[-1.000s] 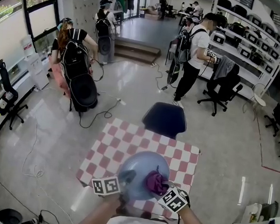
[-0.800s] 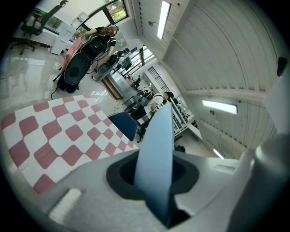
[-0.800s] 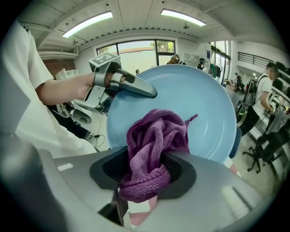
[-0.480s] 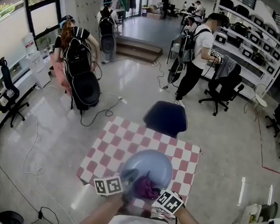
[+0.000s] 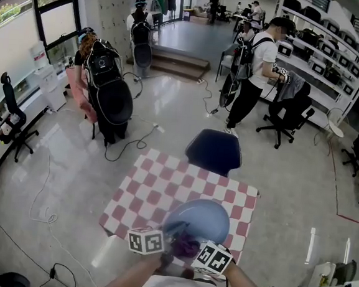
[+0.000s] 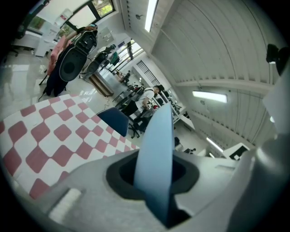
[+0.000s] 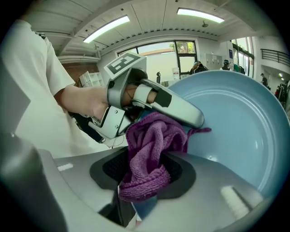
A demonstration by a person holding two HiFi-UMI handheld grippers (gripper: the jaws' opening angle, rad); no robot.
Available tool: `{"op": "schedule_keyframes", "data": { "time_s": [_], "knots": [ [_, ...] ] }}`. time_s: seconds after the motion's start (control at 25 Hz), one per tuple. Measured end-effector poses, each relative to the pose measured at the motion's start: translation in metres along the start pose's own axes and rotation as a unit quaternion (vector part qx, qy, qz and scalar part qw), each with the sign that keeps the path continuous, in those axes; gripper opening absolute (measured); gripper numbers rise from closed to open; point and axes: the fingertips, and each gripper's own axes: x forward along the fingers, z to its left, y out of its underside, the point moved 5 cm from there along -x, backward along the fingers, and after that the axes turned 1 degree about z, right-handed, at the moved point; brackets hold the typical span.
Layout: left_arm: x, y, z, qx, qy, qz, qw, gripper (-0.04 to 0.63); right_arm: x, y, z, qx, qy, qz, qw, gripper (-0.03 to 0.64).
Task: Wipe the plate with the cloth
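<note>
Both grip firmly: left gripper [image 6: 156, 195] the plate [image 5: 208, 212], right gripper [image 7: 138, 190] the cloth [image 7: 154, 140], now dragged nearer, so wiping advances

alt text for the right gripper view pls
A purple terry cloth is clamped by the right gripper and held against the inside of a pale blue round plate. The left gripper, in a person's hand, grips the plate's rim at left, before a white shirt.

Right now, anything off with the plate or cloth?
Nothing stands out. The left gripper holds the blue plate by its rim over the checkered table. The right gripper holds the purple cloth against the plate's face. No chips, spills or dropped cloth are visible.
</note>
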Motion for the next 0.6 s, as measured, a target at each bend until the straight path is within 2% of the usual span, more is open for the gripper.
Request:
{"op": "schedule_keyframes", "data": {
  "time_s": [0.2, 0.4, 0.6],
  "knots": [
    [0.002, 0.003, -0.004, 0.0, 0.011, -0.001, 0.9999, 0.075, -0.003, -0.013, -0.003, 0.0, -0.001, -0.03, 1.0, 0.174],
    [0.004, 0.001, -0.005, 0.009, 0.018, 0.003, 0.9998, 0.075, -0.005, -0.017, -0.007, 0.016, 0.0, -0.052, 0.999, 0.172],
    [0.001, 0.001, -0.001, 0.0, 0.013, 0.003, 0.9999, 0.074, -0.007, -0.009, -0.011, 0.047, -0.002, -0.064, 0.997, 0.171]
  ]
}}
